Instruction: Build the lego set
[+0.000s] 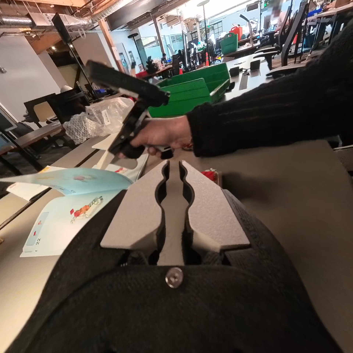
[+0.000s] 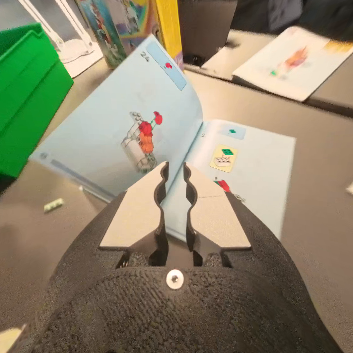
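Observation:
An open instruction booklet (image 2: 238,172) with pale blue pages lies on the grey table (image 2: 315,210); its left page (image 2: 114,118) curls upward. My right gripper (image 2: 175,165) hovers over the booklet's spine, jaws a narrow gap apart and empty. A small pale plate piece (image 2: 53,204) lies on the table to its left. In the left wrist view my left gripper (image 1: 174,163) is narrowly open and empty above the table. The booklet (image 1: 76,210) lies to its left. The right gripper (image 1: 131,118), held by a hand in a black sleeve, hangs over the booklet. Red bricks (image 1: 210,174) show just right of my fingertips.
A green bin (image 2: 28,95) stands left of the booklet and also shows in the left wrist view (image 1: 191,91). A yellow-edged set box (image 2: 168,28) stands behind the booklet. A second booklet (image 2: 286,63) lies at the far right. Bubble wrap (image 1: 99,122) sits at the table's far left. About 20 cm separates my left fingertips from my right. Between my left fingertips and the small pale plate piece (image 2: 53,204) there is roughly 12 cm.

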A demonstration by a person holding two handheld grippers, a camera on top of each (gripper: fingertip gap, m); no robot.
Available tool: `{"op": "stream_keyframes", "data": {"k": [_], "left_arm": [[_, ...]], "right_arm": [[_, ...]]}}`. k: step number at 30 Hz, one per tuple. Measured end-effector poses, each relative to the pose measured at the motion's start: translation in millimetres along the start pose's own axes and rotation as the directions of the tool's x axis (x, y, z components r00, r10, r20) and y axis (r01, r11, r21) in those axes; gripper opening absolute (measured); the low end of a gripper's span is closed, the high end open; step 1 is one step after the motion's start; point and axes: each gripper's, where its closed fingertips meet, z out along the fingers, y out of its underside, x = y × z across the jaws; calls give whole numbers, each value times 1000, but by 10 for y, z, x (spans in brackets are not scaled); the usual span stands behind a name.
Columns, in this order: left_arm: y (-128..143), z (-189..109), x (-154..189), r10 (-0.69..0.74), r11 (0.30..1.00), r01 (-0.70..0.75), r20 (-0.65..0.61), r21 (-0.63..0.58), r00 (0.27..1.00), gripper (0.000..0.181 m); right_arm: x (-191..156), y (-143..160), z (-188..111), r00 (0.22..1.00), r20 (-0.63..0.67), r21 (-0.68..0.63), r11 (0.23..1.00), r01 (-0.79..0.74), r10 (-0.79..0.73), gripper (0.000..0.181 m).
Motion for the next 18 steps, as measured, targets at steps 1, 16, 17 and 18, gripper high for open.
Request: {"op": "stream_keyframes", "data": {"k": [1, 16, 17, 18], "left_arm": [[4, -9, -23, -16, 1000, 16, 3, 0, 1000, 8], [59, -4, -66, -172, 985, 172, -43, 1, 984, 8], [59, -7, -69, -173, 985, 174, -43, 1, 984, 8], [59, -11, -73, -175, 984, 175, -43, 2, 984, 8]], "right_arm": [[14, 37, 118, 1000, 6, -36, 999, -29, 30, 13], [-106, 221, 410, 966, -93, -192, 957, 219, -239, 24], [-104, 222, 404, 964, -100, -193, 955, 226, -248, 24], [-100, 225, 395, 960, -107, -195, 952, 234, -258, 25]]}}
